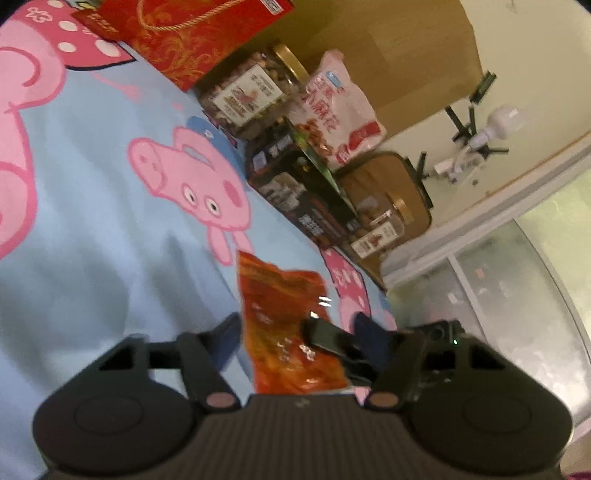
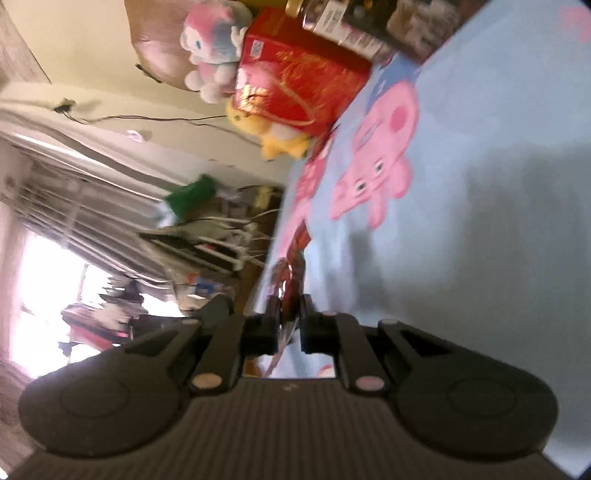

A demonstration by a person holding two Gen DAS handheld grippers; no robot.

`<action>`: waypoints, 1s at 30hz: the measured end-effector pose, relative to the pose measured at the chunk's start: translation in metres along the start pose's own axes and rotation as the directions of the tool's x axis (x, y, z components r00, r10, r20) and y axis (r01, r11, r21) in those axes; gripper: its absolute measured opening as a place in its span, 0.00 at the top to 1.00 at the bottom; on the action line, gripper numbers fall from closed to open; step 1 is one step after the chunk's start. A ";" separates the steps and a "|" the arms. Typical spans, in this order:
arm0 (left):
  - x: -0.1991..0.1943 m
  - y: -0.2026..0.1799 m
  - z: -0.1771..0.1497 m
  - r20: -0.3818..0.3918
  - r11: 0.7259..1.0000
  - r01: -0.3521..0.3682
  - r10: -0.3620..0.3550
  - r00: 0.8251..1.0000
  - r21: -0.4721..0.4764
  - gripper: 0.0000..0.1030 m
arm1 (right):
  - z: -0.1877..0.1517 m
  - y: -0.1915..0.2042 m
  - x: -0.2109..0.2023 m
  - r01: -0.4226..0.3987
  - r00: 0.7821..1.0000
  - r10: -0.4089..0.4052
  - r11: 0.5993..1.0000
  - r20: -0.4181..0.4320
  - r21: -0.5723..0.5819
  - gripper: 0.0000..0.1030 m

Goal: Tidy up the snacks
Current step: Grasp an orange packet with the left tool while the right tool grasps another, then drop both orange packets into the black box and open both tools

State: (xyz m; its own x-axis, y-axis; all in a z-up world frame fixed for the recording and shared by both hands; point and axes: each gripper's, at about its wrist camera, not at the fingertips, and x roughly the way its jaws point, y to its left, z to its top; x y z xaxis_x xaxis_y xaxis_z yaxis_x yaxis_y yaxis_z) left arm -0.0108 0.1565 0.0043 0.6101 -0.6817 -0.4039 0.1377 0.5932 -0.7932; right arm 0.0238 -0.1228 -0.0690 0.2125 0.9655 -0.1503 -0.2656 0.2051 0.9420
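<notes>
— Left gripper (image 1: 295, 328), listed features?
— Black body, ribbed grey top panel, two round side discs, pale pink pivot caps, dark blue finger pads (image 1: 225, 332).
— Right gripper (image 2: 289, 314)?
— Same build: black linkages, ribbed panel, pink caps, small embossed logo.

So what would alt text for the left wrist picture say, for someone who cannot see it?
A crinkly orange-red snack packet sits between the open left tool's fingers, with the right tool pinching its edge from the right. Behind, on a pale blue cartoon-pig sheet, stand a red gift box, a gold-lidded clear jar and a white snack bag.
</notes>
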 end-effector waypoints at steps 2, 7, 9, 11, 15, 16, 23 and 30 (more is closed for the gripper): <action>0.000 -0.001 0.000 0.008 0.999 -0.034 0.034 0.999 0.024 0.54 | -0.002 0.003 0.001 0.010 1.000 -0.010 1.000 -0.002 -0.007 0.87; 0.004 0.005 0.007 0.013 0.999 -0.030 0.031 0.999 -0.016 0.76 | 0.003 0.009 -0.006 0.043 0.999 -0.042 0.999 0.024 -0.031 0.88; 0.011 -0.001 0.012 0.003 0.999 -0.048 0.048 0.999 0.007 0.76 | 0.005 0.011 -0.009 0.053 0.998 -0.052 0.998 0.039 -0.045 0.87; 0.019 -0.012 0.019 -0.004 0.997 -0.062 0.063 0.998 0.046 0.77 | 0.009 0.015 -0.011 0.080 0.995 -0.075 0.994 0.065 -0.072 0.87; 0.044 -0.039 0.040 -0.019 0.990 -0.068 0.070 0.997 0.121 0.78 | 0.021 0.023 -0.026 0.119 0.986 -0.102 0.985 0.132 -0.124 0.87; 0.052 -0.047 0.048 -0.022 0.988 -0.064 0.068 0.997 0.140 0.78 | 0.026 0.025 -0.031 0.133 0.982 -0.111 0.981 0.153 -0.141 0.87; 0.129 -0.116 0.099 -0.017 0.948 -0.040 0.048 0.999 0.316 0.78 | 0.080 0.045 -0.079 0.252 0.925 -0.164 0.939 0.342 -0.232 0.86; 0.230 -0.143 0.150 0.021 0.881 -0.148 0.155 0.988 0.449 0.73 | 0.173 0.046 -0.098 0.487 0.827 -0.320 0.818 0.462 -0.306 0.86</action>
State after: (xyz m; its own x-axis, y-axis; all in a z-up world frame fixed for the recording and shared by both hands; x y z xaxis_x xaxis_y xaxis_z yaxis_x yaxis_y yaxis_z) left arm 0.2268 -0.0209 0.0935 0.6405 -0.5724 -0.5120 0.3815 0.8157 -0.4348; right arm 0.1530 -0.2360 0.0412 0.6951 0.6590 -0.2873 -0.4011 0.6872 0.6057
